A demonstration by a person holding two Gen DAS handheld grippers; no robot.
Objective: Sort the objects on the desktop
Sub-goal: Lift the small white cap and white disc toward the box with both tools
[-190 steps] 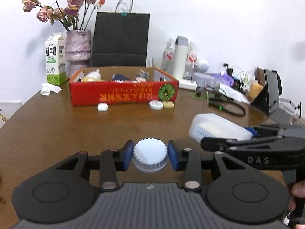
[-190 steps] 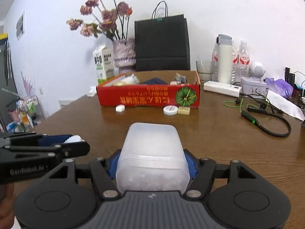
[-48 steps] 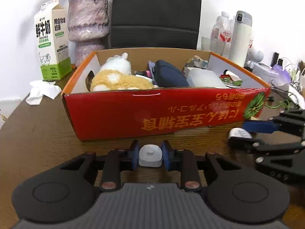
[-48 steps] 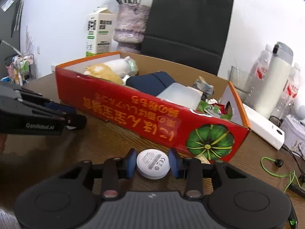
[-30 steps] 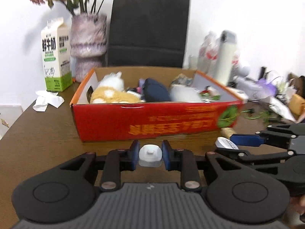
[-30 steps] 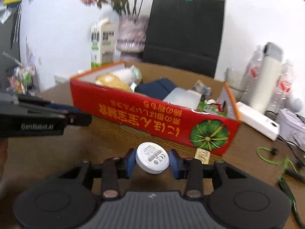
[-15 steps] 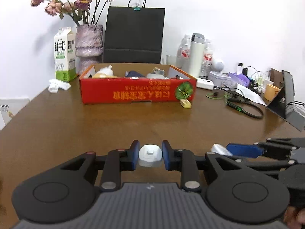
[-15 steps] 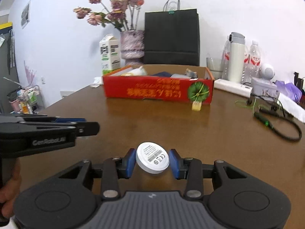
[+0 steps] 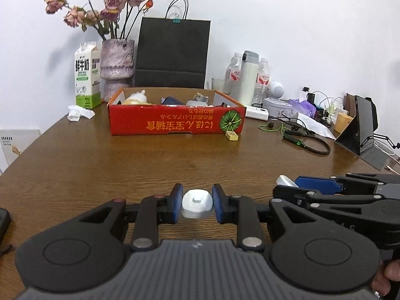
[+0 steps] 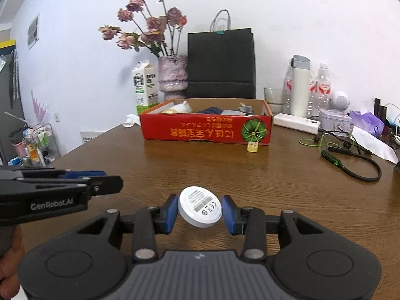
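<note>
Left gripper [image 9: 197,206] is clamping one small white squarish piece [image 9: 197,204] between its blue pads, piece sitting flat, raised tab facing up, slightly longer side running pad to pad, held just above the brown table [image 9: 125,165]. Right gripper [image 10: 200,211] is clamping one white round disc [image 10: 200,206], label face tilting up toward the camera, no long axis to tell, also held over the near table edge. The two grippers are sitting side by side, near each other. Farther out, one small yellow block [image 9: 232,135] is lying on the table just in front of the red box [image 9: 175,125], near its pumpkin-print corner. One red box, long side running left-right, open top, holding several items, count unclear. Behind it: one milk carton [image 9: 87,75], one vase [image 9: 117,67] of dried roses, one black paper bag [image 9: 172,52].
</note>
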